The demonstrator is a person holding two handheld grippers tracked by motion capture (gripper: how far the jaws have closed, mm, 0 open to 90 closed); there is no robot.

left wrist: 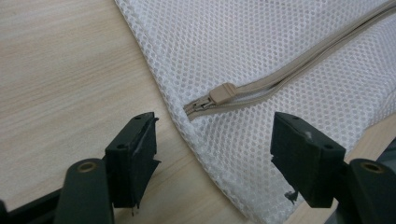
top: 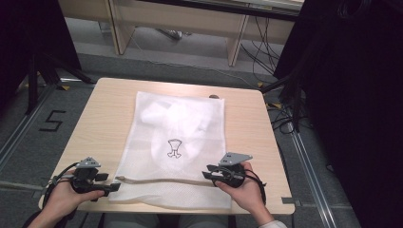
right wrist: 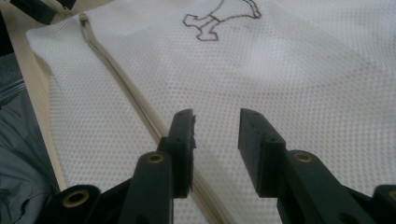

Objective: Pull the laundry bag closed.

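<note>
A white mesh bag [top: 178, 142] was laid flat on the table [top: 95, 118], its zipper [top: 157, 180] along the near edge. The left gripper [top: 113, 186] was held released at the zipper's left end, and the right gripper [top: 208, 173], jaws apart with nothing grasped, at its right end.

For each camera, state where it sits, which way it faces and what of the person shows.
High view: above the person's side, facing forward and down on the table; both hands, left gripper, right gripper.
Left gripper view: on that gripper, facing the zipper pull; open jaws.
Right gripper view: facing along the zipper; open jaws.
Shared: the mesh bag.
</note>
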